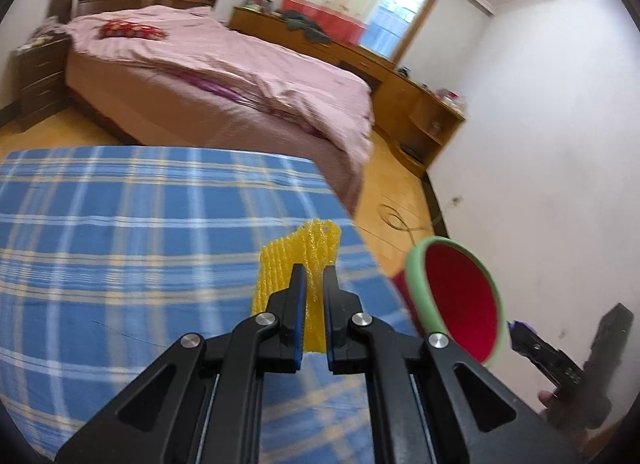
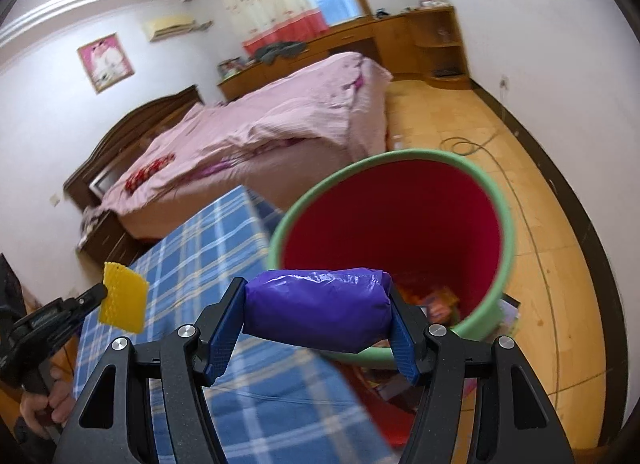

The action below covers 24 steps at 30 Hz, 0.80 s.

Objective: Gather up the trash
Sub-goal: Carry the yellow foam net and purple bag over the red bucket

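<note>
My left gripper (image 1: 313, 272) is shut on a piece of yellow foam netting (image 1: 298, 260) above the blue plaid table (image 1: 120, 244); it also shows in the right wrist view (image 2: 122, 296). My right gripper (image 2: 316, 304) is shut on a purple plastic bag bundle (image 2: 316, 308), held over the near rim of a red bin with a green rim (image 2: 400, 232). The bin stands on the floor beside the table and has colourful wrappers (image 2: 438, 302) at its bottom. In the left wrist view the bin (image 1: 460, 304) is to the right, with the right gripper (image 1: 552, 360) beyond it.
A bed with pink bedding (image 1: 240, 76) stands behind the table. A wooden desk and shelf unit (image 1: 424, 104) runs under the window. A cable (image 2: 464, 146) lies on the wooden floor by the white wall. A nightstand (image 1: 36, 80) is left of the bed.
</note>
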### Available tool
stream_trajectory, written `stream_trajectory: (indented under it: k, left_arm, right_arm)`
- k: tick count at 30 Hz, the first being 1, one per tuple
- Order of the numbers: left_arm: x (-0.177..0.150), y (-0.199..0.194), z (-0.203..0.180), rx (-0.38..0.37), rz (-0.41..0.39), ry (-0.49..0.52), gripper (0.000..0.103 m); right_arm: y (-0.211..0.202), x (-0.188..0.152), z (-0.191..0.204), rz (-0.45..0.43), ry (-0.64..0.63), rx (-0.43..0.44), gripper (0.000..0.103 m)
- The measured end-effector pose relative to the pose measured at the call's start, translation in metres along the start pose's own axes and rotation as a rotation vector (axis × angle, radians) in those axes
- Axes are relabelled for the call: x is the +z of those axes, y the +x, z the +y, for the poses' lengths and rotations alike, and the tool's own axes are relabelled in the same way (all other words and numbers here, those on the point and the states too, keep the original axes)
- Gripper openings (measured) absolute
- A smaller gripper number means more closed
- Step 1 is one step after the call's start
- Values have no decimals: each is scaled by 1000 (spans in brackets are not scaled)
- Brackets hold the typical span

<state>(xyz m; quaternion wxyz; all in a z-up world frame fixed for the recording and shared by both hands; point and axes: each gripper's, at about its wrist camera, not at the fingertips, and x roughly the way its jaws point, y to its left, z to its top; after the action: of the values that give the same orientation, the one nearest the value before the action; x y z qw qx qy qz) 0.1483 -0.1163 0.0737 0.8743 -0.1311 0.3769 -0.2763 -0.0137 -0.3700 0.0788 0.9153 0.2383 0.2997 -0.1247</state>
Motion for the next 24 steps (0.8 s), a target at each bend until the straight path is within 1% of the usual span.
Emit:
stream_trajectory:
  k: [4,8,16,19,24]
  left_arm:
    - [-4,12,-37,-52,35,44,7]
    - [-6,28,-76,-51,54,139,7]
    - [-5,62,-138,-173,100,195,7]
    - [-10,80,-150,-184,119,212,7]
    - [-21,111,-156,-180,185,221,7]
  right_arm:
    - [-11,2,-26,-24,29,-21,66]
    - [-12,4,-47,-28,61,-21,66]
    - [-6,4,-77,-21,106,-7,66]
    - [-5,5,-81,-20,114,-4,66]
    - [0,6,-84,-16,115,-3,66]
